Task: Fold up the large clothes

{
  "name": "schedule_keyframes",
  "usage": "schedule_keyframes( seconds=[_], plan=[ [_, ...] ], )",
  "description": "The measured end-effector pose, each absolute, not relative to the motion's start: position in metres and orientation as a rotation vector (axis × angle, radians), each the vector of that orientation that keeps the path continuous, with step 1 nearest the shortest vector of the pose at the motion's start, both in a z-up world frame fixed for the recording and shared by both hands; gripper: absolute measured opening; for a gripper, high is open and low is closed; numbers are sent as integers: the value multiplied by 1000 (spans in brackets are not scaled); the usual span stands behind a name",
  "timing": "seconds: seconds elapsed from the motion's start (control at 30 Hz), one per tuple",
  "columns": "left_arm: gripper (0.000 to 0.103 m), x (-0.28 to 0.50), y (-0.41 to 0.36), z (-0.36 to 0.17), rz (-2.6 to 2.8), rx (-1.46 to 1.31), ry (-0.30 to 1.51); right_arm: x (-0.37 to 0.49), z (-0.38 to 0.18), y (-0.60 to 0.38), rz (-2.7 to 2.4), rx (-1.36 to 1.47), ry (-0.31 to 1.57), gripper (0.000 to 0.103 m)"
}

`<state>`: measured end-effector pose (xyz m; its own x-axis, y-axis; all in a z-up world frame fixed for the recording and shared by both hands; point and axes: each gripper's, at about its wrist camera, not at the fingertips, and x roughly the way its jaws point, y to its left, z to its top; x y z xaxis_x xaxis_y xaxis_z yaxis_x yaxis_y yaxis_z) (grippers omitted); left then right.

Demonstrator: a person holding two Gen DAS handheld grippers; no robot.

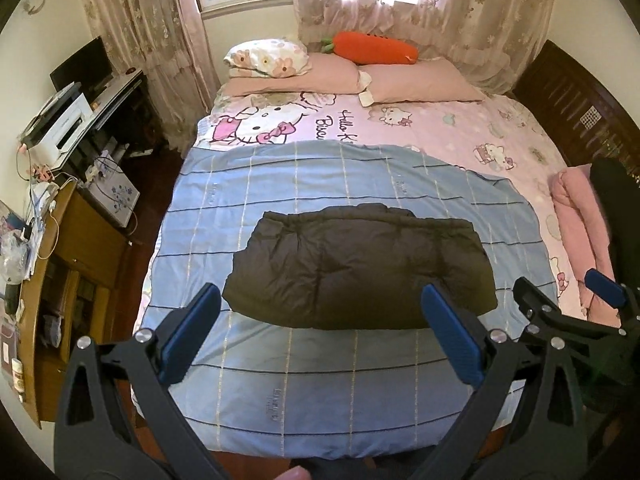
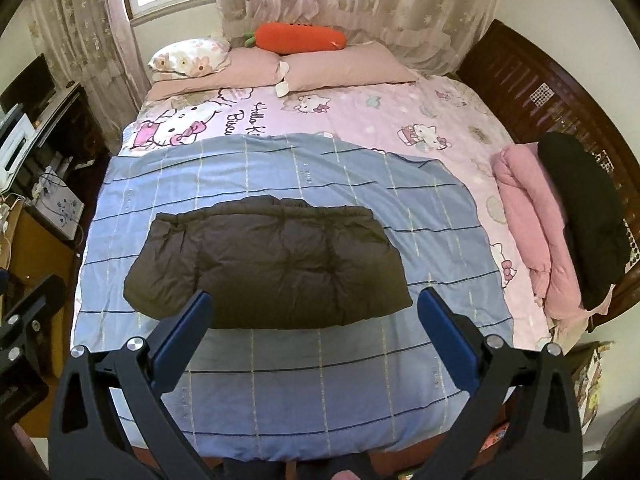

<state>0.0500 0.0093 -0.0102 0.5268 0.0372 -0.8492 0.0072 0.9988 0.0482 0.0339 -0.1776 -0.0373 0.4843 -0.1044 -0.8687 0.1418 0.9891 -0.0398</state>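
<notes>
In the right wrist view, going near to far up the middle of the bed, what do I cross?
Right tongs → blue checked sheet → folded dark puffer jacket → pink cartoon bedsheet → pink pillows → carrot plush → curtains.

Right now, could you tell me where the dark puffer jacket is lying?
The dark puffer jacket lies folded on the blue checked sheet in the middle of the bed, straight ahead of both open grippers in both wrist views, with the pink folded garment off to its right.
</notes>
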Motion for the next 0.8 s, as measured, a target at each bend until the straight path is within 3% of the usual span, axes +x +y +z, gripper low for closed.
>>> schedule_keyframes(
  seconds=[0.8],
  plan=[
    [101, 47, -1, -6, -4, 66, 1016, 30, -34, -178, -143, 34, 1044, 102]
  ],
)
